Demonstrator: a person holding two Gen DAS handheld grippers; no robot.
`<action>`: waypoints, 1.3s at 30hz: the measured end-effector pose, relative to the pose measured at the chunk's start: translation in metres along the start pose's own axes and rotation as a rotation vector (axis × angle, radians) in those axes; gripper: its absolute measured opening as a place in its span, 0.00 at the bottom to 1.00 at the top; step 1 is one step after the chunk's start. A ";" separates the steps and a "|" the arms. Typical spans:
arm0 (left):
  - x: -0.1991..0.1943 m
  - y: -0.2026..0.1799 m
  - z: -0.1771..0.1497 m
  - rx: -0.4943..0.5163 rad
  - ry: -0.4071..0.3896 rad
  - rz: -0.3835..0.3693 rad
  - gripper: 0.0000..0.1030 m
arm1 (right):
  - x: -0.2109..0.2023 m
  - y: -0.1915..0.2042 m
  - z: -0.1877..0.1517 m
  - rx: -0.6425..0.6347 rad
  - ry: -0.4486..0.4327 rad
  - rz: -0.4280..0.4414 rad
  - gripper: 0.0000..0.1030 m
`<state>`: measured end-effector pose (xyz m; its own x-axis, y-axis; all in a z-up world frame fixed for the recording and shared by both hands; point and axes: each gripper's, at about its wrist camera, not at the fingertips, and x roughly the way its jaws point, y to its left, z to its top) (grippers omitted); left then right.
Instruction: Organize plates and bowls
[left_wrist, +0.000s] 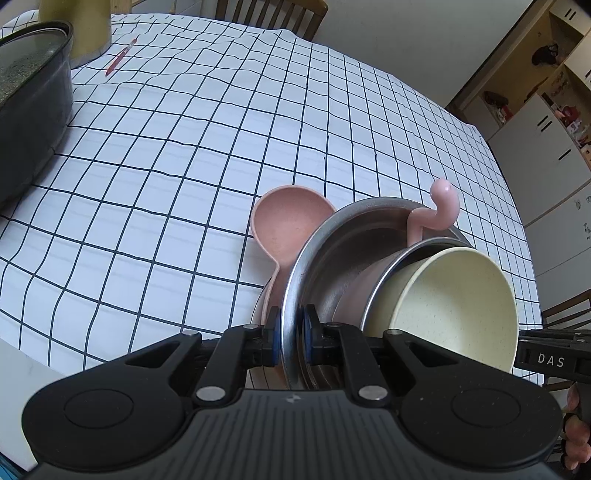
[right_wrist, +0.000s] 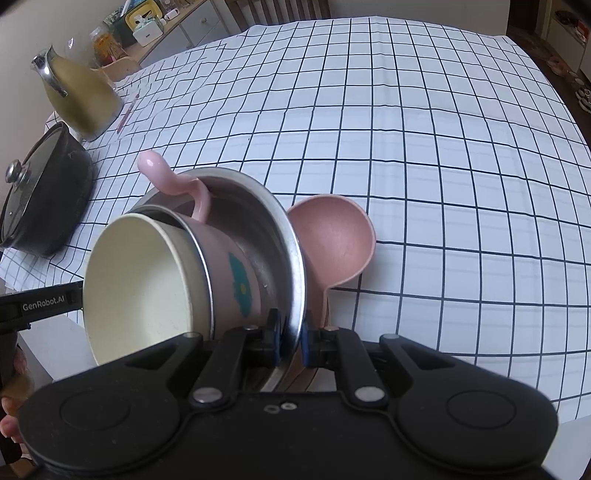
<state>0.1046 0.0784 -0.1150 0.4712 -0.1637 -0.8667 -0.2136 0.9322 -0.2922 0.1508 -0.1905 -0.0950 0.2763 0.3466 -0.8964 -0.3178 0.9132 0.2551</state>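
Observation:
A stack of dishes is held between both grippers above the checked tablecloth. My left gripper (left_wrist: 290, 334) is shut on the rim of a steel bowl (left_wrist: 295, 280). My right gripper (right_wrist: 291, 338) is shut on the opposite rim of the same steel bowl (right_wrist: 295, 254). Inside it sits a pink bowl with a steel rim (right_wrist: 229, 266), and inside that a cream bowl (left_wrist: 454, 295) (right_wrist: 144, 280). A glossy pink spoon handle (left_wrist: 439, 214) (right_wrist: 166, 181) sticks up from the steel bowl. Under the steel bowl is a pink plate with a round ear-shaped part (left_wrist: 288, 229) (right_wrist: 332, 240).
A black lidded pan (right_wrist: 44, 206) (left_wrist: 33, 110) stands at the table's left edge. A yellow jug (right_wrist: 81, 96) stands behind it, with a red pen (left_wrist: 120, 57) beside it. Chairs (left_wrist: 273, 14) and cabinets (left_wrist: 535, 122) surround the table.

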 end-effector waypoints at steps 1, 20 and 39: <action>0.000 0.000 0.000 0.000 -0.001 -0.001 0.11 | 0.000 0.000 0.000 -0.001 0.000 -0.002 0.12; 0.010 0.001 -0.002 0.030 -0.007 0.006 0.11 | 0.009 -0.003 -0.001 0.021 -0.019 -0.015 0.12; -0.004 -0.004 -0.004 0.149 -0.068 0.030 0.12 | -0.024 -0.002 -0.012 0.026 -0.136 -0.031 0.43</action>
<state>0.0997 0.0737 -0.1121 0.5248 -0.1176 -0.8431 -0.1012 0.9748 -0.1990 0.1340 -0.2031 -0.0784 0.4067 0.3424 -0.8470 -0.2839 0.9286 0.2391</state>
